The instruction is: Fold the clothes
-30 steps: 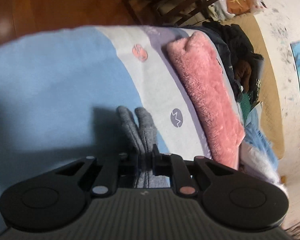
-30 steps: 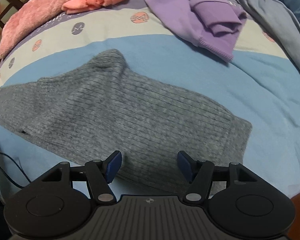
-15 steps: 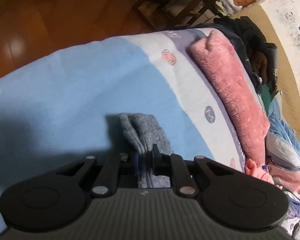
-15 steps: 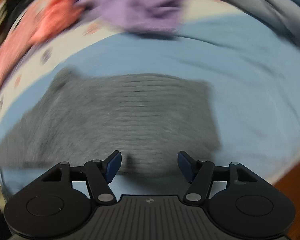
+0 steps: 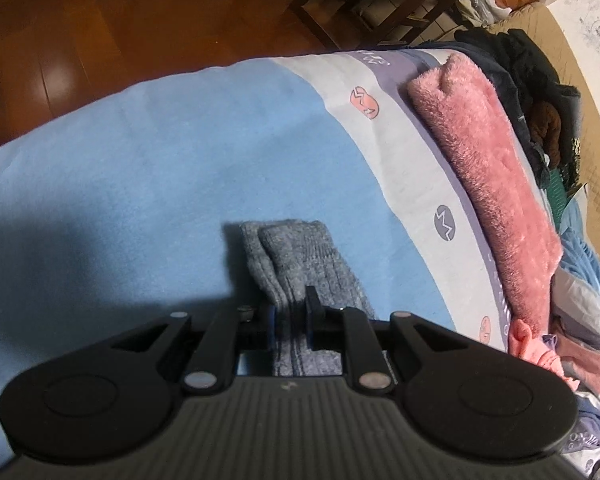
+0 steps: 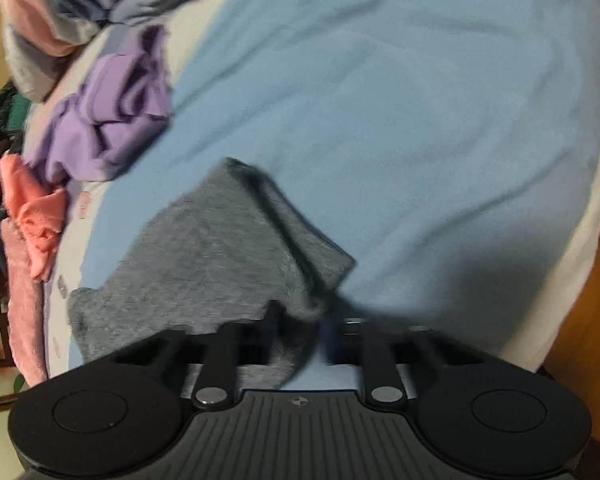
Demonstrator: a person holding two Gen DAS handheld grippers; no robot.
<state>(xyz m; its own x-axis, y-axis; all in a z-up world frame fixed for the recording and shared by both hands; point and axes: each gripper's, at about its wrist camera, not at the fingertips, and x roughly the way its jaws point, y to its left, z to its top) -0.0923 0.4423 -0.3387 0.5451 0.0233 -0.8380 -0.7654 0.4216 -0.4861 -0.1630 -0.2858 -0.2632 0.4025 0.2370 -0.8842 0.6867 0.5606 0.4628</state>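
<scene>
While the left gripper (image 5: 291, 316) pinches the grey sweater's (image 5: 304, 260) edge, the right gripper's (image 6: 300, 326) jaws are closing on it.

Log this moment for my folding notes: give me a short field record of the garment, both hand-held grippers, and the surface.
garment: grey knit sweater, partly bunched
left hand-held gripper: shut on a fold of the sweater
right hand-held gripper: jaws closing, sweater edge between them
surface: blue bedsheet
nearby: pink fluffy blanket, purple top
</scene>
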